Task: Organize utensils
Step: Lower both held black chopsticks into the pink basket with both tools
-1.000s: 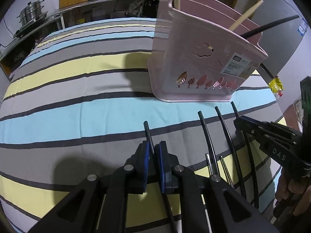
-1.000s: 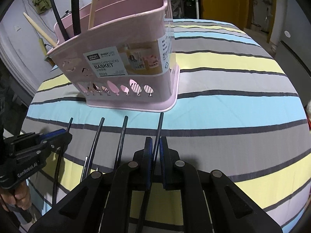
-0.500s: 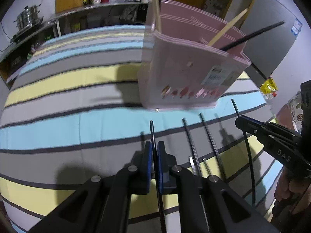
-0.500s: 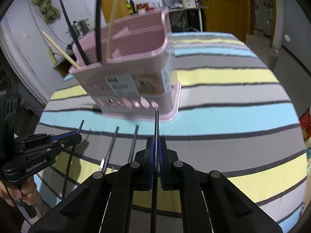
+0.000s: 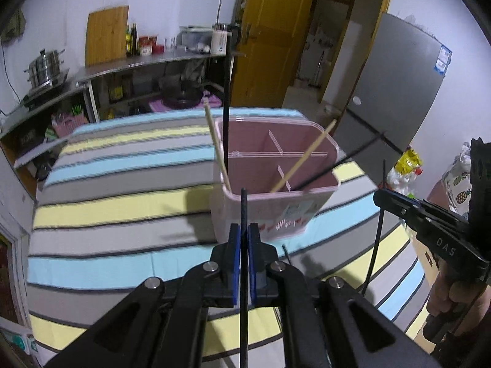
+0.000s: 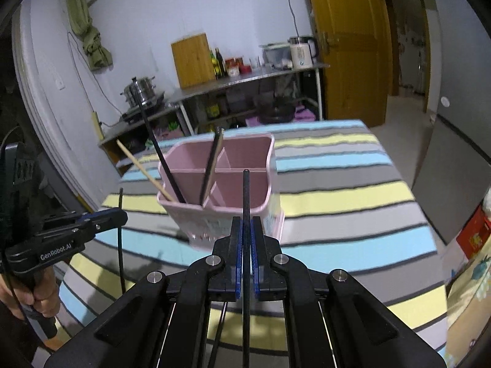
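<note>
A pink divided basket (image 5: 276, 211) stands on the striped tablecloth (image 5: 122, 202) and holds wooden and black chopsticks. My left gripper (image 5: 244, 233) is shut on a black chopstick (image 5: 244, 205), lifted clear of the table just in front of the basket. My right gripper (image 6: 246, 224) is shut on another black chopstick (image 6: 245, 193), also raised before the basket (image 6: 196, 217). Each gripper shows in the other's view: the right gripper (image 5: 379, 196) at the right edge, the left gripper (image 6: 122, 214) at the left. Another black chopstick (image 5: 287, 253) lies on the cloth.
A steel counter (image 5: 138, 64) with pots, bottles and a kettle runs behind the table. A yellow door (image 5: 270, 30) and a grey fridge (image 5: 399, 92) stand at the back right. A person's hand (image 6: 40, 291) grips the left tool. Bags (image 5: 405, 165) sit beside the table.
Both grippers closed fully on their black chopsticks and lifted them off the cloth. The cameras rose, so the basket is now seen from above.
</note>
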Demonstrator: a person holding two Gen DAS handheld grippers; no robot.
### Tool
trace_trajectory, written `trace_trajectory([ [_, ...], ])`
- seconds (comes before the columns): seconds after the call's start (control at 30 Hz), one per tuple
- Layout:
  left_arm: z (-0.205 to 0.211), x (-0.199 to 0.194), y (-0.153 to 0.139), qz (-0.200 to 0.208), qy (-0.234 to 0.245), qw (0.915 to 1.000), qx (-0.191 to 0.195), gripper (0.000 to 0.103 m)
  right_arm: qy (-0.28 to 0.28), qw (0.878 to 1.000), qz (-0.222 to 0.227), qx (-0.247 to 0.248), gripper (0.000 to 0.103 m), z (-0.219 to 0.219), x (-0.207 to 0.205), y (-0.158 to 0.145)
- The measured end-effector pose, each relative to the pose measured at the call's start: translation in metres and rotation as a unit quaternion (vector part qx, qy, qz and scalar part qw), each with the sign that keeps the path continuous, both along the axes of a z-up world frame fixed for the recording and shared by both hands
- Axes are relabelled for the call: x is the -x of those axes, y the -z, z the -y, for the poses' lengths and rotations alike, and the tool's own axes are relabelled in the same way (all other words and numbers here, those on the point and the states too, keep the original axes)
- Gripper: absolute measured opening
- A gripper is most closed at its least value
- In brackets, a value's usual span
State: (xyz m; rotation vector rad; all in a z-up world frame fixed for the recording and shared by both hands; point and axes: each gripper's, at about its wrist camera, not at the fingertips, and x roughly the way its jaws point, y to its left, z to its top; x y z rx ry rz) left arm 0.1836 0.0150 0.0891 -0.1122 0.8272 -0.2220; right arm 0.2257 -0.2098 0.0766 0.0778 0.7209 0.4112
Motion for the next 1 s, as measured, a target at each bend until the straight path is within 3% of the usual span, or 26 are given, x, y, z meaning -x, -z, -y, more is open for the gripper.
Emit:
trace_trajectory([
  [0.3, -0.005, 0.001, -0.034, 0.042, 0.001, 0.9991, 0.003, 0.005, 0.008, 0.999, 0.033, -0.007, 0.005, 0.003, 0.005, -0.023],
  [0.57, -0.005, 0.018, -0.036, 0.05, 0.001, 0.9987, 0.013, 0.005, 0.001, 0.999, 0.037, -0.004, 0.005, 0.005, 0.024, -0.022],
  [1.0, -0.016, 0.045, -0.038, 0.016, -0.005, 0.9998, 0.012, 0.005, -0.009, 0.999, 0.026, 0.018, 0.005, 0.01, 0.048, -0.029],
])
